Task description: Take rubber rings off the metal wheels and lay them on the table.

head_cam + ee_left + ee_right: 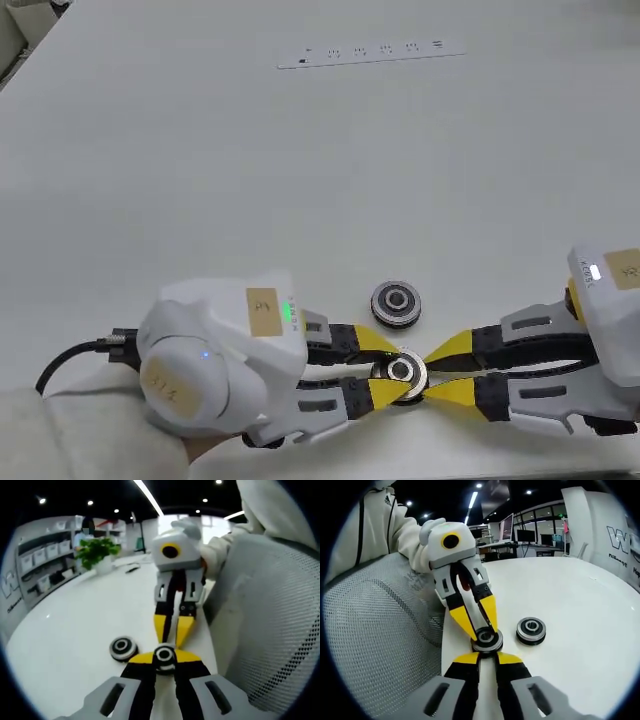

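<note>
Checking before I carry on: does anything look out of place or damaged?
Nothing damaged or spilled. The wheel between left gripper and right gripper sits near the edge of the table; second wheel lies flat.

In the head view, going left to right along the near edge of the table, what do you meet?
Black cable → left gripper → held wheel → right gripper.

Potted plant (95,552), perhaps a power strip (370,53)

Jaws cover the held wheel (401,370) at its rim; far markings (370,52) are unreadable.
</note>
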The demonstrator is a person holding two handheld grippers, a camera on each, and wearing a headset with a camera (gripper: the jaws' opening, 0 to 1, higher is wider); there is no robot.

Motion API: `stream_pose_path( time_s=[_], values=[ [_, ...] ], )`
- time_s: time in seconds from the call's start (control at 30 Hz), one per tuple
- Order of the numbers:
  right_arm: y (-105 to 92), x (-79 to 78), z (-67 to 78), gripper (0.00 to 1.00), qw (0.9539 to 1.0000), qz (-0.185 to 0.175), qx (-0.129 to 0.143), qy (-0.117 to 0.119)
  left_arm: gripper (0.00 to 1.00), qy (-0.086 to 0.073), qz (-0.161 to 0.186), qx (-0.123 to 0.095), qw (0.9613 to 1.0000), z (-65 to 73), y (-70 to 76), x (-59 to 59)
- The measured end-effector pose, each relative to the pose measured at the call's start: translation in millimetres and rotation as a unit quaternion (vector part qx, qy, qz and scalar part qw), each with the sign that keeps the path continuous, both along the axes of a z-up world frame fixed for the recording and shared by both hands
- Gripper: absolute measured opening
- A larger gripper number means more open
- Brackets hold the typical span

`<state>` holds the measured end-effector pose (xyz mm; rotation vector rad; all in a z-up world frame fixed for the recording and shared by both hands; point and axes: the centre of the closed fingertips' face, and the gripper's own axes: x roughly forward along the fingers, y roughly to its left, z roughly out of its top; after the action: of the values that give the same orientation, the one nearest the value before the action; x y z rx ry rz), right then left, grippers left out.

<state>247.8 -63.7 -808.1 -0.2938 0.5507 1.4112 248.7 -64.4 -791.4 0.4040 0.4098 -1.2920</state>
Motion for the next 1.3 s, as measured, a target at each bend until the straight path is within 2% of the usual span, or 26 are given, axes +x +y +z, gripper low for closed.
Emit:
stream_pose_path(
  time_s=[0.17,0.37,0.63,0.97,1.3],
  values=[
    [-0.8,0.7,-0.1,0.04,1.0000,-0.004,-0.001,0.001,0.14,0.000,0.002,0.000,1.0000,0.1,0.4,0.3],
    [-2.8,6.2,1.0,0.00,0.9996,-0.028,0.003,0.008,0.14,0.000,0.002,0.001,1.0000,0.1,1.1,1.0],
    [-3.6,8.8,1.2,0.00,0.9966,-0.063,0.014,0.052,0.14,-0.004,0.001,0.002,1.0000,-0.1,1.6,1.6],
    [-5.8,10.7,4.4,0.00,0.9876,-0.102,0.041,0.112,0.14,-0.004,0.001,0.001,1.0000,-0.1,1.6,2.1],
    [-5.2,11.1,9.3,0.00,0.9824,-0.116,0.059,0.134,0.14,-0.003,0.002,-0.002,1.0000,0.2,0.9,1.6]
  ],
)
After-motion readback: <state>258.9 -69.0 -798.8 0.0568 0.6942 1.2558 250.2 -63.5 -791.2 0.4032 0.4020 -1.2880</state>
